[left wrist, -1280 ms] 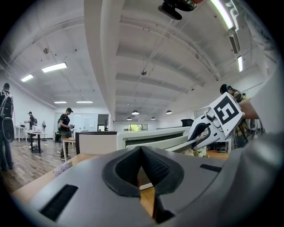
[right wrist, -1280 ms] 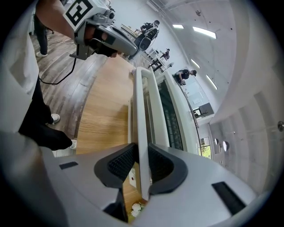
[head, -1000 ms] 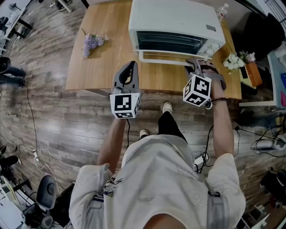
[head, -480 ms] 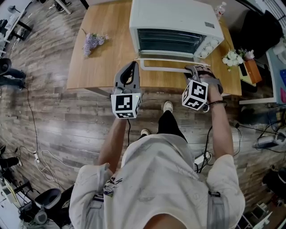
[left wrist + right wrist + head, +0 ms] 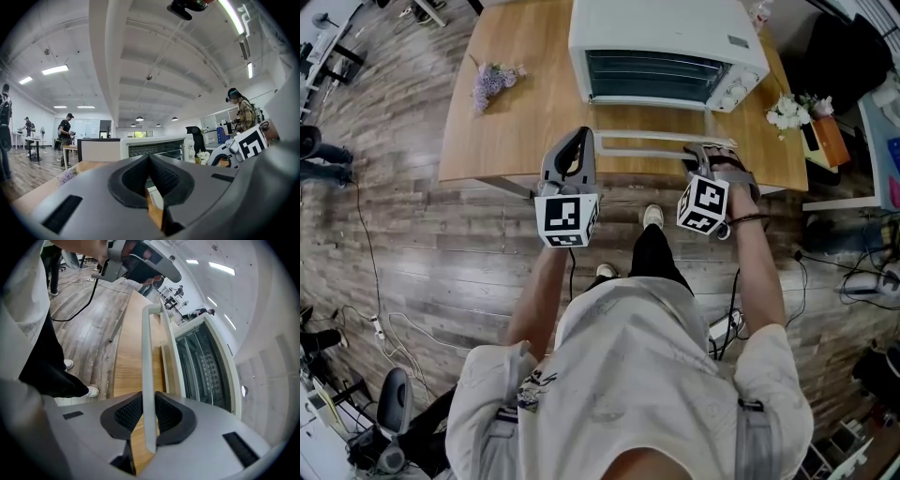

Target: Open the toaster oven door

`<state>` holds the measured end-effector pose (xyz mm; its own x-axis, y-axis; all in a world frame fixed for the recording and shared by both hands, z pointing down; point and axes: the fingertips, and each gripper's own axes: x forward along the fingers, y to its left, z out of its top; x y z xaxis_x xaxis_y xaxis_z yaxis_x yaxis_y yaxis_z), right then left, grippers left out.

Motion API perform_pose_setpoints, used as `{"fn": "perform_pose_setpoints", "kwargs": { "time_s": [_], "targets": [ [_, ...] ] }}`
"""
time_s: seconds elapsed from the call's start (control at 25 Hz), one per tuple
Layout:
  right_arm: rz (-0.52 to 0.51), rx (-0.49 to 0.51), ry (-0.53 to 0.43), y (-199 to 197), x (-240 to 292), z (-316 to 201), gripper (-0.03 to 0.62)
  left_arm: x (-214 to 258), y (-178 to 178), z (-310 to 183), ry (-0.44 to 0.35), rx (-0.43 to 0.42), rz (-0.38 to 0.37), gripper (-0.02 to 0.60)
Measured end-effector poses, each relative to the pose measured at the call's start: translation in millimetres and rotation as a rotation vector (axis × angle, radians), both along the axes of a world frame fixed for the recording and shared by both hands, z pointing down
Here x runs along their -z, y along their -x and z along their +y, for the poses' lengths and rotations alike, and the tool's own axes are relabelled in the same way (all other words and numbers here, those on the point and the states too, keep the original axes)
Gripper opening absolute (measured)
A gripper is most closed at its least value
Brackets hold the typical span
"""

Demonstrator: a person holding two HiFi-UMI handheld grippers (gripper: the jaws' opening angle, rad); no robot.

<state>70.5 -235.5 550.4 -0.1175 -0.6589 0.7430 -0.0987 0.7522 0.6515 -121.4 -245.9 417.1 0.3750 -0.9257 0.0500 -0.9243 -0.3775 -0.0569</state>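
A white toaster oven (image 5: 666, 42) stands at the back of the wooden table (image 5: 516, 131). Its glass door hangs partly open, with the white bar handle (image 5: 652, 141) out toward the table's front edge. My right gripper (image 5: 705, 150) is shut on the right end of that handle. In the right gripper view the handle (image 5: 147, 371) runs between the black pads of the right gripper (image 5: 149, 416), and the oven's dark inside (image 5: 206, 366) shows to the right. My left gripper (image 5: 575, 142) hovers shut and empty near the handle's left end. The left gripper view shows the left gripper (image 5: 150, 176) facing the oven (image 5: 154, 147).
A bunch of purple flowers (image 5: 492, 82) lies at the table's left. White flowers (image 5: 787, 114) sit at the right edge beside an orange box (image 5: 830, 155). Wooden floor and cables lie below the table's front edge. Several people stand far off in the left gripper view.
The right gripper has come down and toward me with the handle, and the door has swung further open. The left gripper has stayed in place.
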Motion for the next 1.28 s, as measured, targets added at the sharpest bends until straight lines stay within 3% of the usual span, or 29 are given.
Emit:
{"fn": "perform_pose_setpoints", "kwargs": {
  "time_s": [0.64, 0.8, 1.28],
  "targets": [
    [-0.017, -0.031, -0.097, 0, -27, 16, 0.100, -15, 0, 10, 0.026, -0.005, 0.009, 0.014],
    [-0.025, -0.017, -0.067, 1, -45, 28, 0.192, -18, -3, 10, 0.033, -0.012, 0.009, 0.014],
    [-0.014, -0.016, -0.073, 3, -76, 43, 0.279, -26, -10, 12, 0.048, -0.037, -0.009, 0.014]
  ]
}}
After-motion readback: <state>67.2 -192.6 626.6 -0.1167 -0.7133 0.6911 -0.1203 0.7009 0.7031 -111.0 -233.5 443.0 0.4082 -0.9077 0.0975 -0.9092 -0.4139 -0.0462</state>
